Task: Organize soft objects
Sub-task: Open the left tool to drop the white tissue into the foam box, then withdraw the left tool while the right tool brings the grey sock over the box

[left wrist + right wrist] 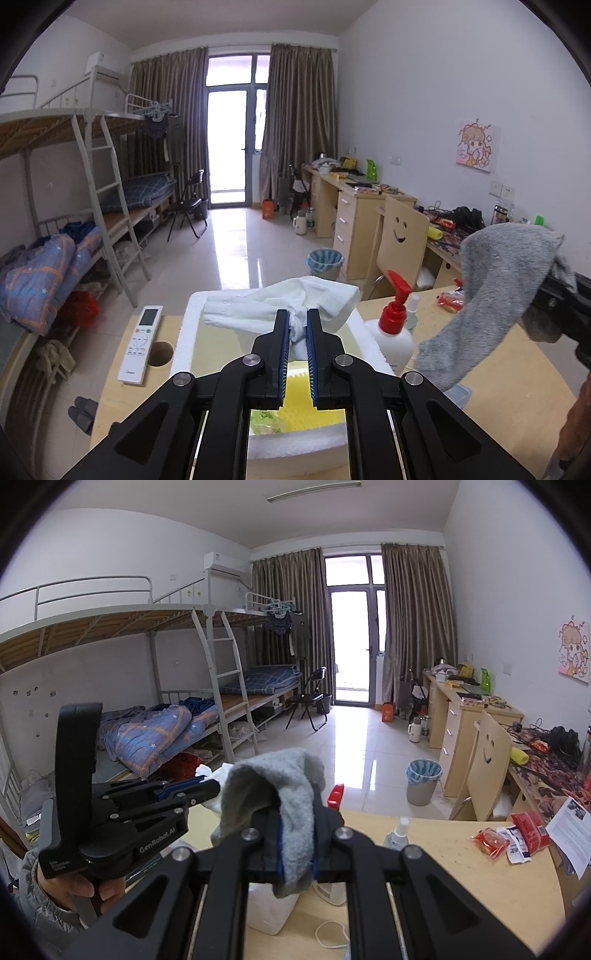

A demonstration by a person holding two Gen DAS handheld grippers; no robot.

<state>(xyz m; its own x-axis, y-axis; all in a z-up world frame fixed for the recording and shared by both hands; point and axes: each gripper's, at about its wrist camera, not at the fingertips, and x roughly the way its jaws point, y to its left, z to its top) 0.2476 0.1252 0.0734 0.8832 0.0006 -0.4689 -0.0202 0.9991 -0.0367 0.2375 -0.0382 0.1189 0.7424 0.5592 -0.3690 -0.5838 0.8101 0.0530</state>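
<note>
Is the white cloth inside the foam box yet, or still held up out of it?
Held up: the left gripper pinches the white cloth, which hangs over the foam box.

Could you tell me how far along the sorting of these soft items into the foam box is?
Nothing soft looks settled yet: the white foam box shows only yellow padding. In hand: the left tongs are shut on a white cloth above the box, and the right tongs are shut on a grey sock held in the air. Left: lowering and releasing both.
</note>
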